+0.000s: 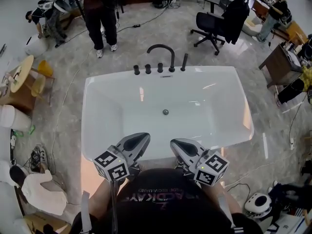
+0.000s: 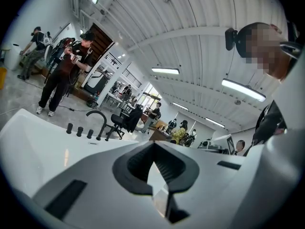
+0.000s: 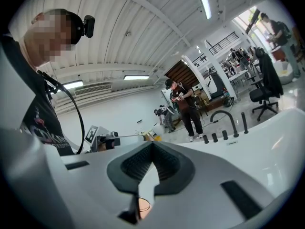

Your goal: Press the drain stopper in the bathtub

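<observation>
Drain stopper [image 1: 165, 112] untouched; left gripper [image 1: 145, 137], right gripper [image 1: 174, 143] closed.

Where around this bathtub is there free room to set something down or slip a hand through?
The bathtub floor is bare round the drain stopper; the side ledges are bare. The back ledge is crowded by the faucet and knobs; the left gripper and right gripper hang over the near rim.
</observation>
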### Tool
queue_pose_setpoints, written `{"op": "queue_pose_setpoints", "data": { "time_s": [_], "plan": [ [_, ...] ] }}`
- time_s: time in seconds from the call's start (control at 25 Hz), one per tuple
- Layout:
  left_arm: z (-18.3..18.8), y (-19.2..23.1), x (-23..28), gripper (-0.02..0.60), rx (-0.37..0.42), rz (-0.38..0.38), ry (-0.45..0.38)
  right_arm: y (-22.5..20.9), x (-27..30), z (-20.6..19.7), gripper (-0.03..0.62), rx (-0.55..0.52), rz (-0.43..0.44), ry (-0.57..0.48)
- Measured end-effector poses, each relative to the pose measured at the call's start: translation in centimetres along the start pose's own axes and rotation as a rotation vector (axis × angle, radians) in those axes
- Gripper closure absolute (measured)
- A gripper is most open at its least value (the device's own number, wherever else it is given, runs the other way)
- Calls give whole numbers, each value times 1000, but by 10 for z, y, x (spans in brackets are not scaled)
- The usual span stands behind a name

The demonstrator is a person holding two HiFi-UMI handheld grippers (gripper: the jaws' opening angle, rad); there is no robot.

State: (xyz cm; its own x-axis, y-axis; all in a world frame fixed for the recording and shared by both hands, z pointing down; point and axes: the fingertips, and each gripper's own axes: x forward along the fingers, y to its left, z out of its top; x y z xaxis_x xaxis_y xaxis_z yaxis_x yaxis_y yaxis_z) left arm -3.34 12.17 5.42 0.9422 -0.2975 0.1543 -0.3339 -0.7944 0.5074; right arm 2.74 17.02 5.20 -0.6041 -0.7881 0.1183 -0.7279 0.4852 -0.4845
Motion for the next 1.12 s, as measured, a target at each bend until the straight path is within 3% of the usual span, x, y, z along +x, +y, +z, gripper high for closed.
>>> {"op": "queue_pose_setpoints", "data": {
  "time_s": [1.12],
  "plan": [
    [-8, 7, 0, 572, 9, 17, 26, -4, 8, -2, 579, 43, 19, -1]
  ]
}}
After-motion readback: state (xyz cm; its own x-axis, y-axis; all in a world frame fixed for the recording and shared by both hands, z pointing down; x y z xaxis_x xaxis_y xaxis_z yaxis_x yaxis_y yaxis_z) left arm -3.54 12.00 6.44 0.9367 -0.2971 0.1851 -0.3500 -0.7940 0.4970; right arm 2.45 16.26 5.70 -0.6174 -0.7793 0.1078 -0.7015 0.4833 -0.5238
